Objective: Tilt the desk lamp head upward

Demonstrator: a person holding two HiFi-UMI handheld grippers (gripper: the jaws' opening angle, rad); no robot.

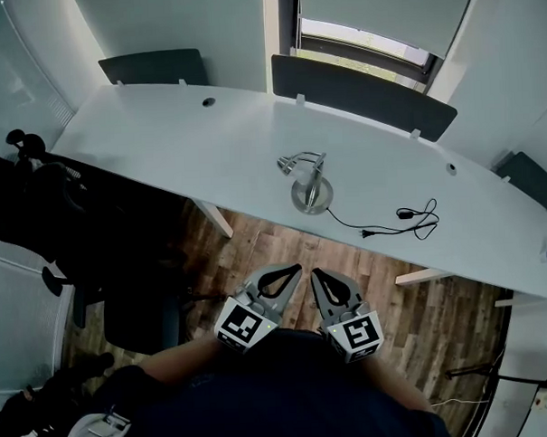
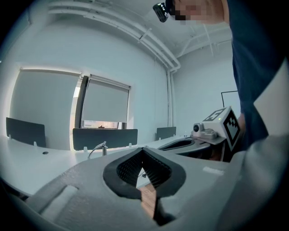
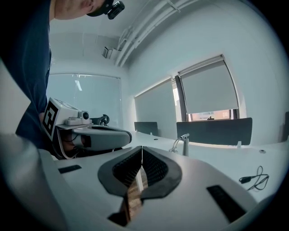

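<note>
you're at the start; your left gripper (image 1: 294, 270) and right gripper (image 1: 318, 274) are both closed and empty (well short of the desk lamp (image 1: 310, 191)); next, reach its head, jaws opened

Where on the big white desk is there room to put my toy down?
Plenty on the desk: the wide left stretch between the round hole and the lamp is bare, and so is the stretch right of the black cord. Only the middle, by lamp and cord, is busy.
</note>
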